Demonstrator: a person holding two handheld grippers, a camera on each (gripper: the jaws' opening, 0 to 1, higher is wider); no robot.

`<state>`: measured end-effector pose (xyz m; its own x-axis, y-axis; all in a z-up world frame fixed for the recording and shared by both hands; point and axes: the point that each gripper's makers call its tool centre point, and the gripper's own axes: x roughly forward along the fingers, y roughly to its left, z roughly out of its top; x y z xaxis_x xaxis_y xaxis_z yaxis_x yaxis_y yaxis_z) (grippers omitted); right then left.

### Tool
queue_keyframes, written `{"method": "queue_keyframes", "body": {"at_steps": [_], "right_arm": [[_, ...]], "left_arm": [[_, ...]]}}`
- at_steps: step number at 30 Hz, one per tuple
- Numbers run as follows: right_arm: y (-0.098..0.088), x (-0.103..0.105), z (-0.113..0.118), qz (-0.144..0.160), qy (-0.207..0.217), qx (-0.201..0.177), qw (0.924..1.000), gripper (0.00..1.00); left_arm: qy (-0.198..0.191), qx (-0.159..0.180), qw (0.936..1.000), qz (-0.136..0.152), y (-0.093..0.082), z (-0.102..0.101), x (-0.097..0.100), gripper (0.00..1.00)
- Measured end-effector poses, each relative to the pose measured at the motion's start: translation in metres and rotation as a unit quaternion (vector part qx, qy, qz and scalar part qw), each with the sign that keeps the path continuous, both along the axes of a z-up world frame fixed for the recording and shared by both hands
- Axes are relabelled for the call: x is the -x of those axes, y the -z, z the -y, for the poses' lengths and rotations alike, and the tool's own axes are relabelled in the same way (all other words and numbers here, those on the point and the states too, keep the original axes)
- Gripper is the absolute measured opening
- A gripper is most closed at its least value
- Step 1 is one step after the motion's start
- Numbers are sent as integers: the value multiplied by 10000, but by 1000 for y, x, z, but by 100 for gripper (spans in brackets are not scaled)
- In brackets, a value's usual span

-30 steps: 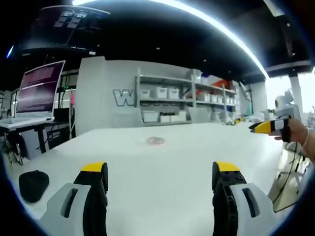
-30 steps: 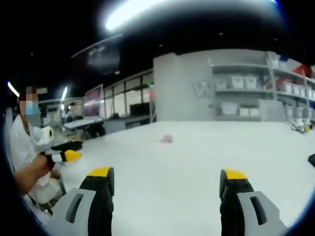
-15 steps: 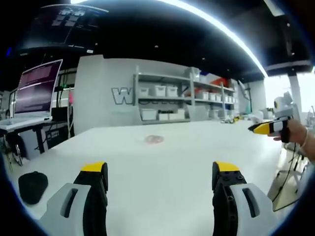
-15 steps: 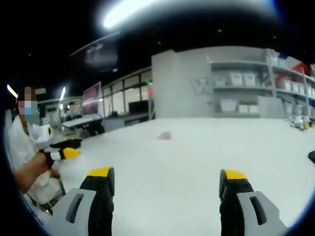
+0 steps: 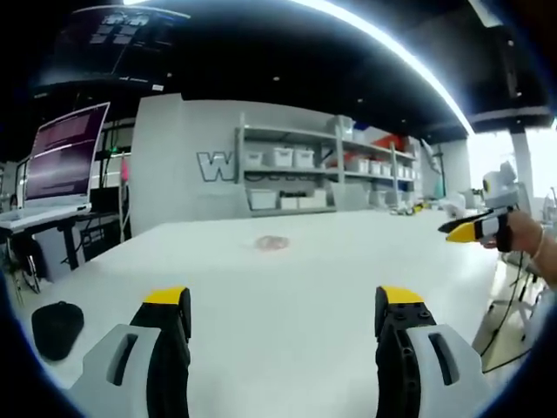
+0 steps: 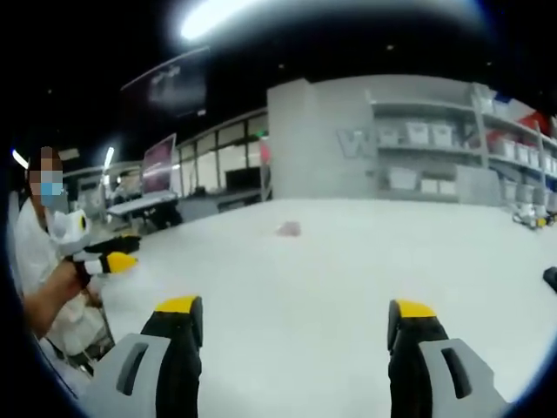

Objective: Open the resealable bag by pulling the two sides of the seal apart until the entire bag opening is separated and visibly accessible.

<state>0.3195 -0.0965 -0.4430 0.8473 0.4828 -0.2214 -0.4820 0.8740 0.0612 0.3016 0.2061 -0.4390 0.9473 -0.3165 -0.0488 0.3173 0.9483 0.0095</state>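
The left hand-held gripper (image 5: 283,318) holds its yellow-tipped jaws wide apart and empty over the near edge of the white tabletop (image 5: 287,279), and the right hand-held gripper (image 6: 296,326) is spread and empty in the same way. Over the last second almost nothing has changed: both views have only drifted slightly, and the small pinkish resealable bag (image 5: 272,245) lies where it was, flat and far out toward the middle of the tabletop, well apart from both. The task looks not yet started, with the approach to the seal still to come.
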Motion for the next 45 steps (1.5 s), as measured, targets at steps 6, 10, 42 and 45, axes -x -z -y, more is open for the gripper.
{"method": "queue_keyframes", "body": {"at_steps": [6,10,42,45], "right_arm": [[0,-1,-6,-10,-65,23,10000,89],[3,-2,-10,-42,-113,35,9999,89],[1,-9,-37,28,-405,115,9991,85],[1,-9,-37,28,-401,110,9991,85]], "left_arm": [[34,-37,10000,-44,2,1,-1,85],[31,-63,10000,-54,1,-1,-1,85],[50,-79,9999,-47,-1,3,2,85],[53,-80,9999,-48,-1,4,3,85]]}}
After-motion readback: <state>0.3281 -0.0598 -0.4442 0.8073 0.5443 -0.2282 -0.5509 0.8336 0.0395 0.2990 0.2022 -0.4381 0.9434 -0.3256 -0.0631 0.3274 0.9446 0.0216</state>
